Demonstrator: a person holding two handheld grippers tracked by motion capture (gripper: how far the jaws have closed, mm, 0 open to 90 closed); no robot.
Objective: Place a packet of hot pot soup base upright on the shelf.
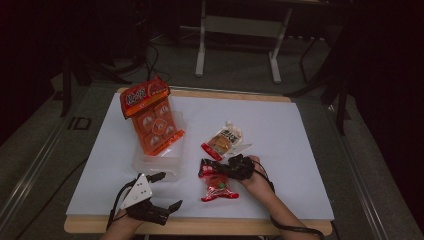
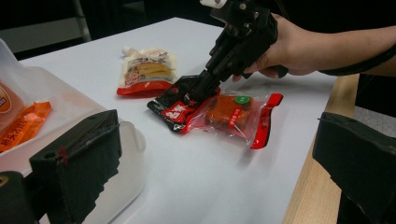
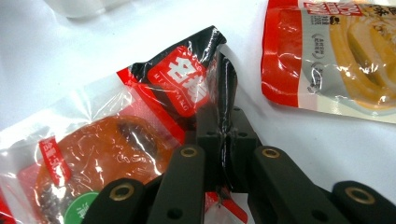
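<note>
A clear snack packet (image 1: 219, 186) with a black-and-red top and an orange piece inside lies near the table's front. My right gripper (image 1: 211, 169) is shut on its black top edge; the pinch is close up in the right gripper view (image 3: 223, 107), with the packet (image 3: 116, 144) spreading to the left. From the left gripper view the same packet (image 2: 233, 112) lies flat with the right gripper (image 2: 194, 91) clamped on its corner. My left gripper (image 1: 167, 191) rests open at the front edge, nothing between its jaws (image 2: 217, 168).
A yellow-and-red pouch (image 1: 222, 140) lies just beyond the held packet. A clear plastic container (image 1: 157, 162) at the left holds a tall orange snack bag (image 1: 150, 117). The white table top (image 1: 290, 135) ends in a wooden front edge.
</note>
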